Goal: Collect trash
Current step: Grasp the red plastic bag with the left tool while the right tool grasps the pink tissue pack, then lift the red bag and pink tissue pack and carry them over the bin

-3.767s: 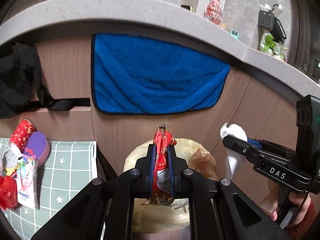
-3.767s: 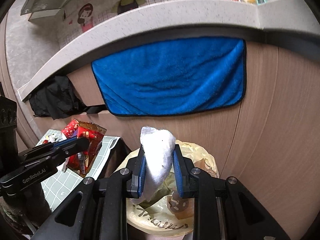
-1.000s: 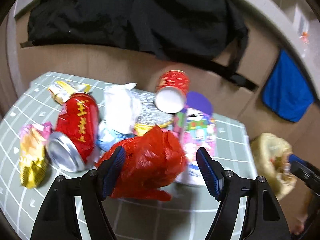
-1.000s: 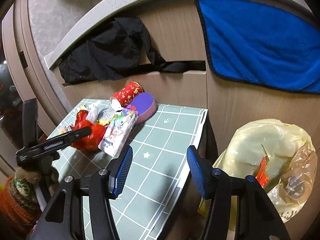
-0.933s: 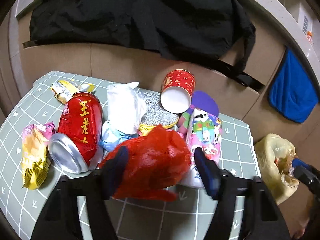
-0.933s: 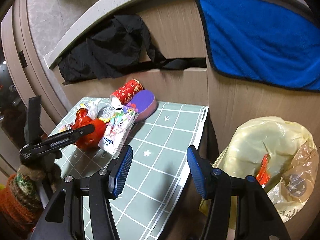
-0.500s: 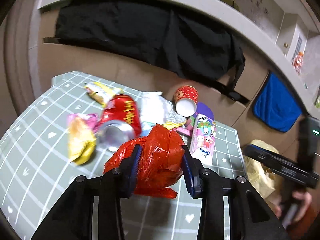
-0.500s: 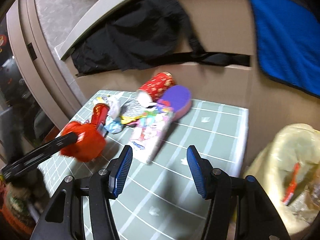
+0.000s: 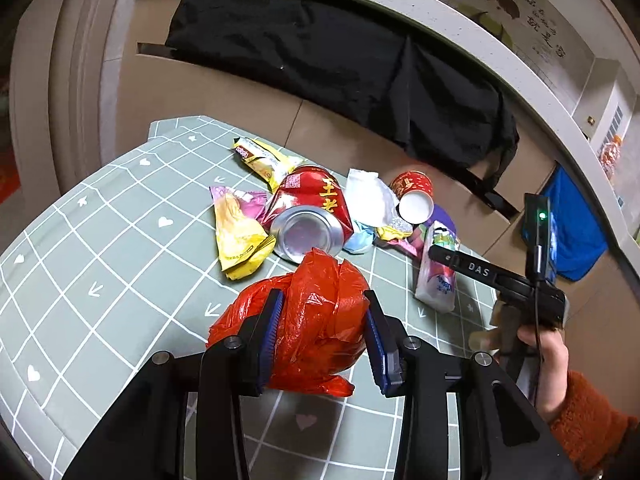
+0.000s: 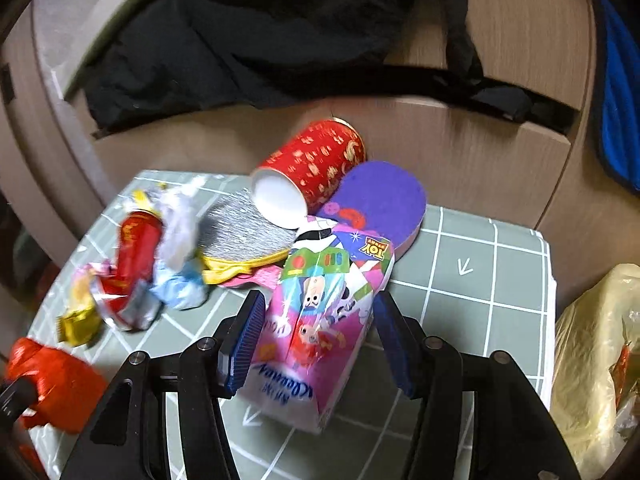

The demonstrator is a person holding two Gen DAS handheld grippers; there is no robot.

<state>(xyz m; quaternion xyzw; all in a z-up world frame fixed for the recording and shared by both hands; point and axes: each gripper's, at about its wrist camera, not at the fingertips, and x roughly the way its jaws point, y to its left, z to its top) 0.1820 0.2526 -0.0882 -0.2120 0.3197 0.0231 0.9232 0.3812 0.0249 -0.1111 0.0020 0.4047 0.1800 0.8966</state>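
Observation:
My left gripper (image 9: pixel 324 330) is shut on a crumpled red plastic bag (image 9: pixel 316 320) and holds it above the green gridded table (image 9: pixel 100 280). The bag also shows in the right wrist view (image 10: pixel 52 384). My right gripper (image 10: pixel 316 340) is open, its jaws on either side of a pink Toy Story tissue pack (image 10: pixel 324 320) that lies on the table. The pack also shows in the left wrist view (image 9: pixel 438 276). A yellow trash bag (image 10: pixel 592 360) hangs off the table's right side.
On the table lie a red can (image 9: pixel 312 208), a red paper cup (image 10: pixel 312 168), a purple sponge (image 10: pixel 380 196), a silver pad (image 10: pixel 240 232), white tissue (image 9: pixel 368 196) and yellow snack wrappers (image 9: pixel 240 236). Black cloth (image 9: pixel 340 52) hangs on the cabinet behind.
My left gripper closed on the red bag and lifted it back from the pile. My right gripper moved from beside the trash bag to the table and now straddles the tissue pack.

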